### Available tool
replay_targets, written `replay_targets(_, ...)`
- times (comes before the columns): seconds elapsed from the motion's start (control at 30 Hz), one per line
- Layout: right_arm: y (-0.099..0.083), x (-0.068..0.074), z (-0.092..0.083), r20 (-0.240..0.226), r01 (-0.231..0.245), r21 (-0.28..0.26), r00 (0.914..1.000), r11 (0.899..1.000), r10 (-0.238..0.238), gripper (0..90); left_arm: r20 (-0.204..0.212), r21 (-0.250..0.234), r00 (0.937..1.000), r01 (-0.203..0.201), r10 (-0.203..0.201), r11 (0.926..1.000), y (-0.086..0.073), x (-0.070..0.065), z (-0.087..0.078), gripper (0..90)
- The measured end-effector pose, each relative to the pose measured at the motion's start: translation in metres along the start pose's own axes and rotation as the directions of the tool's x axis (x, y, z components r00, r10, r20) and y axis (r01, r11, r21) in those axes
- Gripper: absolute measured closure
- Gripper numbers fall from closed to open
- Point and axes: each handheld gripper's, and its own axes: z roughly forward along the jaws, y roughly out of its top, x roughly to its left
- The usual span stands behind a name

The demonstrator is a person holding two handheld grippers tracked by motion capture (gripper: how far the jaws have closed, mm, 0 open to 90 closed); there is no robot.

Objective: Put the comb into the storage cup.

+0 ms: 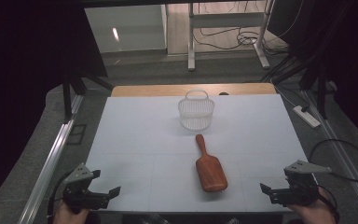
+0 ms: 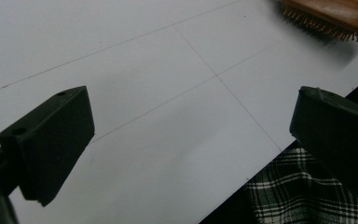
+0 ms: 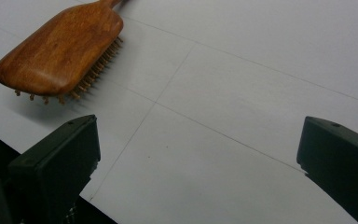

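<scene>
Wooden brush lies bristles-down near the table's front edge, basket well beyond it. Left gripper and right gripper both gape empty at the front corners. Nothing grasped yet; next, likely bring your right gripper across onto the brush.

Dim room, cables on floor

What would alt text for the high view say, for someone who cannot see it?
A wooden hairbrush lies bristles down on a white table, its handle pointing toward a small white basket farther back. At the near edge, a person's hands hold the left gripper and right gripper, both open and empty.
</scene>
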Motion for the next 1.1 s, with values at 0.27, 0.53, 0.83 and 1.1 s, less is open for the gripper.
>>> replay_targets(0.27, 0.001, 0.0, 0.001, -0.019, 0.015, 0.01, 0.9997, 1.0, -0.015, 0.0, 0.005, -0.01, 1.0, 0.007, -0.007, 0.9999, -0.001, 0.001, -0.001, 0.4)
replay_targets(0.53, 0.007, 0.002, 0.005, -0.064, 0.007, 0.017, 0.9979, 1.0, -0.006, 0.0, 0.01, -0.013, 0.9998, 0.015, -0.014, 0.9998, -0.001, 0.002, -0.001, 0.1)
replay_targets(0.83, 0.011, 0.001, 0.01, -0.076, 0.019, 0.02, 0.997, 1.0, -0.017, 0.0, 0.013, -0.016, 0.9997, 0.019, -0.019, 0.9997, -0.001, 0.003, -0.002, 0.0)
replay_targets(1.1, 0.018, 0.004, 0.013, -0.1, 0.01, 0.046, 0.995, 0.999, -0.006, 0.0, 0.015, -0.013, 0.9996, 0.025, -0.025, 0.9996, -0.001, 0.003, -0.002, 0.0)
